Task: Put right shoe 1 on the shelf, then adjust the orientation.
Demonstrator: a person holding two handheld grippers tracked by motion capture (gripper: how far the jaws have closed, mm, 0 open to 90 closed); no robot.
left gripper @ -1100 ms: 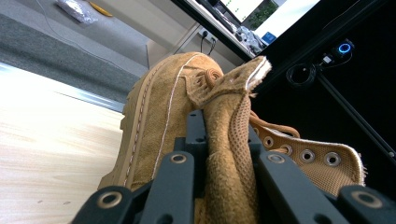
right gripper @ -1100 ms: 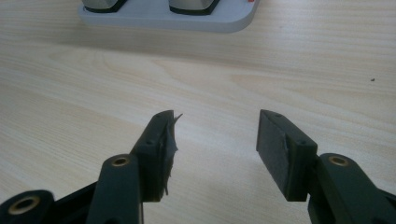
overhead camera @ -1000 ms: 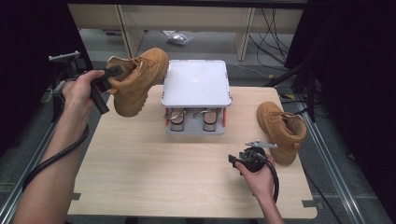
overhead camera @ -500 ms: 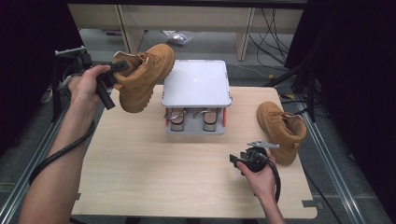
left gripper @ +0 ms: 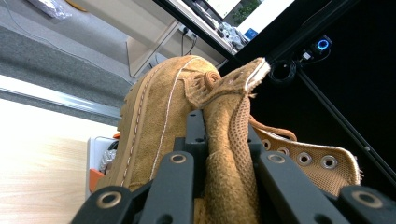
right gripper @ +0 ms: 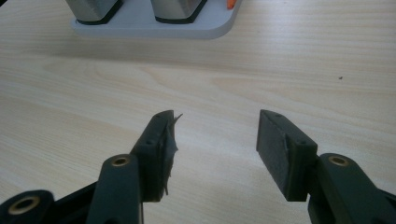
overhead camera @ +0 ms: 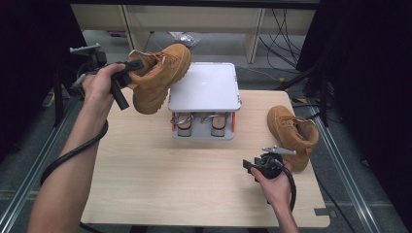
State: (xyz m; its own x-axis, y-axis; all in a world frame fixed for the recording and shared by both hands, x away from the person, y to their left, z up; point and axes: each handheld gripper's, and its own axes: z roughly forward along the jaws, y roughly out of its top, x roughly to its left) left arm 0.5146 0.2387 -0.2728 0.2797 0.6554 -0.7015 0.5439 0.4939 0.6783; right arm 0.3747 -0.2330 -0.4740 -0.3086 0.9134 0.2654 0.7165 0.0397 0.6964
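Note:
A tan suede boot (overhead camera: 158, 77) hangs in the air at the back left, its toe over the corner of the grey stand (overhead camera: 205, 87). My left gripper (overhead camera: 127, 73) is shut on the boot's collar; in the left gripper view the black jaws pinch the mesh-lined collar (left gripper: 231, 140) and the boot (left gripper: 159, 112) rises beyond them. A second tan boot (overhead camera: 294, 136) lies on the table at the right. My right gripper (overhead camera: 253, 167) rests low near the table's front, just left of that boot, open, with bare wood between its jaws (right gripper: 215, 135).
The grey stand has a flat white top plate and two metal cylinders (overhead camera: 200, 124) under it on a base with orange parts. The wooden table (overhead camera: 160, 179) has metal rails along both sides. Shelving and cables stand behind the table.
My left hand has carried the boot a little up and toward the stand's top. The right hand and the boot on the table have stayed put.

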